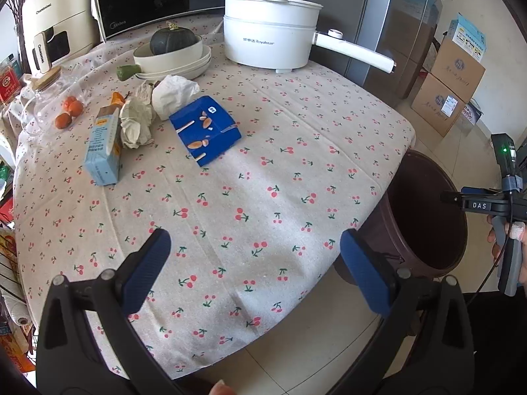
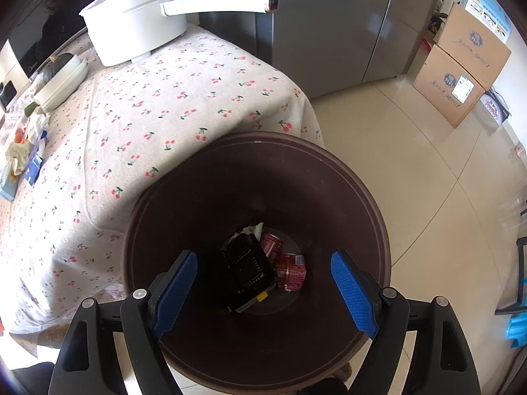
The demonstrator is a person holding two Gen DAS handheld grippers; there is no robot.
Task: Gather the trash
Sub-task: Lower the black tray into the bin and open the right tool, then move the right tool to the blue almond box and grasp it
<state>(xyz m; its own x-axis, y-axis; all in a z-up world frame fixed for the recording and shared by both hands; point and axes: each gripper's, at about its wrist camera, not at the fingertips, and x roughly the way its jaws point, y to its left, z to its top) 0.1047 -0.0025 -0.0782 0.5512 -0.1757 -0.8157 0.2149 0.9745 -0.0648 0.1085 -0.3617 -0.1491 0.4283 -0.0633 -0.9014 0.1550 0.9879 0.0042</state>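
A brown trash bin (image 2: 362, 197) stands on the floor at the table's right corner; it also shows in the left wrist view (image 1: 428, 217). Inside lie a black box (image 2: 250, 263), red cans (image 2: 291, 268) and white paper (image 2: 253, 229). My right gripper (image 2: 263, 283) is open and empty above the bin's mouth; it also shows in the left wrist view (image 1: 443, 196). My left gripper (image 1: 253, 260) is open and empty over the table's near edge. On the table lie a blue box (image 1: 206, 128), a light-blue carton (image 1: 103, 144), crumpled paper (image 1: 136, 123) and a white tissue (image 1: 174, 93).
A white electric pot (image 1: 270, 39) with a long handle stands at the back, beside stacked bowls holding a squash (image 1: 173, 49). A glass jar (image 1: 49, 98) and oranges (image 1: 70, 108) sit at the left. Cardboard boxes (image 2: 461, 72) stand on the floor by the fridge (image 2: 329, 26).
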